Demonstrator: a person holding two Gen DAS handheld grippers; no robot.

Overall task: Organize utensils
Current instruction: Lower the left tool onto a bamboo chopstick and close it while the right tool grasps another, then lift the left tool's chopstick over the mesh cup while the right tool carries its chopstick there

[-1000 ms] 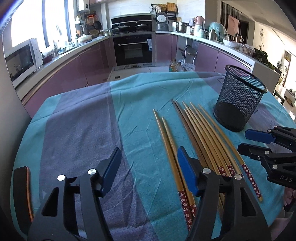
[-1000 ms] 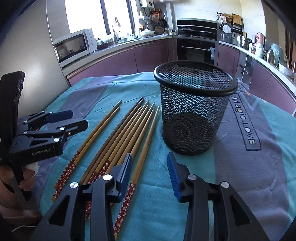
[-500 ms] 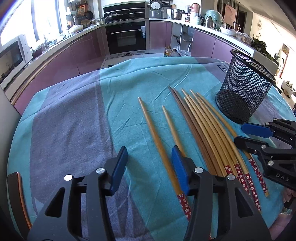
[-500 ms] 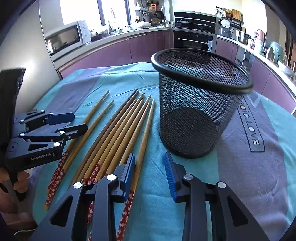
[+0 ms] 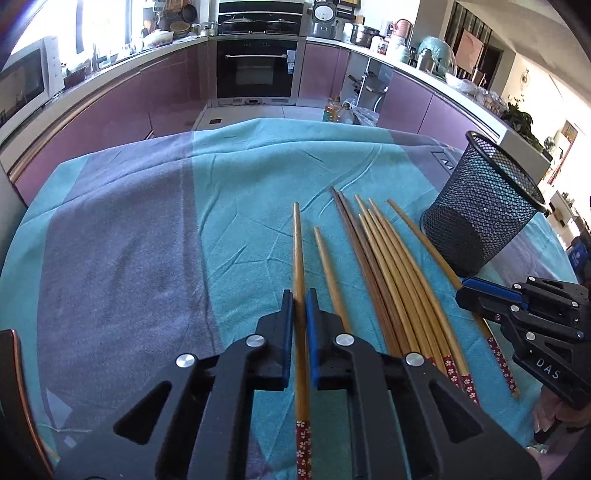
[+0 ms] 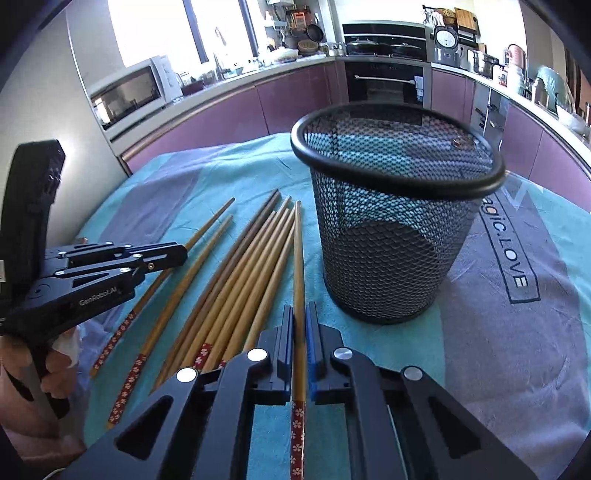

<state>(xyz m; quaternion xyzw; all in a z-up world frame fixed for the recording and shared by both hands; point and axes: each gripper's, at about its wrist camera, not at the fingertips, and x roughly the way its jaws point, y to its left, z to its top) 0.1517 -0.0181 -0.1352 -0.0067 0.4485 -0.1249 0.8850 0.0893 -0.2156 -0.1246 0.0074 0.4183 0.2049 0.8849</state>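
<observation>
Fingers of both grippers clamp one chopstick each; bare tablecloth [image 5: 129, 258] lies leftward.

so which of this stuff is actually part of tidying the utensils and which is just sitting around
Part of the job:
- chopstick clamped in the left gripper
- chopstick clamped in the right gripper
- loose chopsticks on the cloth
- mesh holder, empty

Just lying about:
- tablecloth
- microwave
- oven
- rice cooker
</observation>
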